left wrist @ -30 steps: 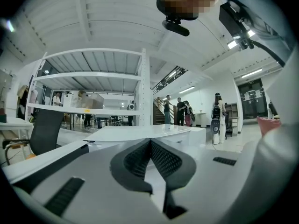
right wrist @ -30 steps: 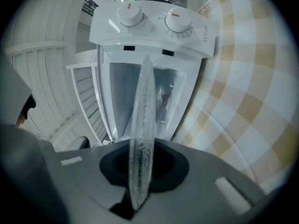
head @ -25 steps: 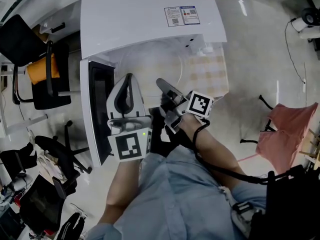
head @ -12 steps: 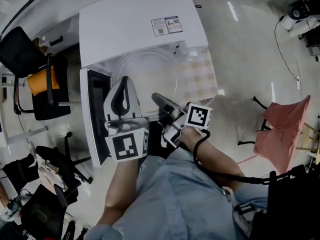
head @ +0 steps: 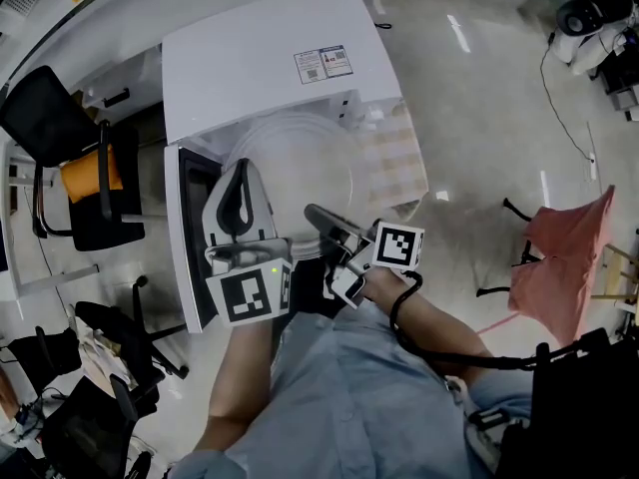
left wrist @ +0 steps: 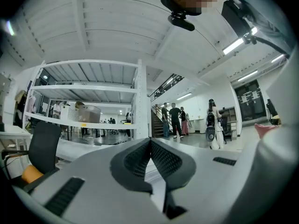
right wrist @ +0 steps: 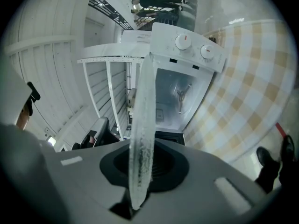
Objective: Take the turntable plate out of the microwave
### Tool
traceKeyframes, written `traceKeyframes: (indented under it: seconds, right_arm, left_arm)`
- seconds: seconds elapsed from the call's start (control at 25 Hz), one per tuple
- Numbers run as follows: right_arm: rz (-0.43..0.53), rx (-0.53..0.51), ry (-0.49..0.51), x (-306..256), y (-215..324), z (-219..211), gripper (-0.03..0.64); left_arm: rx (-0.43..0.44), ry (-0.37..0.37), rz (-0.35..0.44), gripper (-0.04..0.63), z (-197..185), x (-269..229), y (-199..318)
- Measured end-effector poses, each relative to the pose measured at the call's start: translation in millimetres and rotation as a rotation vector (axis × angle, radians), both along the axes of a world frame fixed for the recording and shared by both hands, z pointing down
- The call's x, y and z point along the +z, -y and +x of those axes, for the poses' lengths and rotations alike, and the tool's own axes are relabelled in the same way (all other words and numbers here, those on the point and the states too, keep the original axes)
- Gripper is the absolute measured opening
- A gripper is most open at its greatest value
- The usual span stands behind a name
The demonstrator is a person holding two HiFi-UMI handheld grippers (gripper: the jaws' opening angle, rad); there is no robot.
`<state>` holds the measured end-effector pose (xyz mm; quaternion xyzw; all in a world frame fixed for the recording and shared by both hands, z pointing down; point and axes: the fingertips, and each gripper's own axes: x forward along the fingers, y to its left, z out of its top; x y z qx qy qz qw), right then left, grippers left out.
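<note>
Two hand-held tools work in front of a white microwave standing on a checked worktop, with its door swung open at the left of the head view. Right tool: jaws clamped on the near rim of the clear glass turntable plate. The plate shows as a full, flat disc in front of the oven's mouth and above the worktop. Its far rim lies close to the front edge of the housing, and the head view does not settle whether that rim is wholly clear of the cavity. In the right gripper view the plate is seen edge-on, rising from between the dark pads of the right tool, with the lit cavity of the microwave and two knobs beyond it. Left tool: beside the plate on the door side, apart from it. In the left gripper view the left tool has its ribbed pads together at the tip, with nothing between them. Each tool carries a marker cube. Surroundings: a printed label on the oven's top, an office chair with an orange cushion at the left, and a pink cloth at the right.
</note>
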<state>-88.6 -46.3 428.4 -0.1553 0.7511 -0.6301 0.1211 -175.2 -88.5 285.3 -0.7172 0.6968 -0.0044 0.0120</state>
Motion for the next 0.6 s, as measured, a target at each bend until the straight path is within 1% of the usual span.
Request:
traceKeyframes:
  seconds: [0.32,0.6]
  right_arm:
    - [0.035,-0.026,0.018,-20.4,-10.4,2.4,0.028]
    - [0.082,-0.015,0.019,-35.8,5.7,-5.2,0.028]
  left_arm:
    - [-0.003,0.014,0.02,0.008,2.9,-13.5,-5.8]
    - [-0.008,0.029,0.064,0.008,-4.6,-35.0,-4.1]
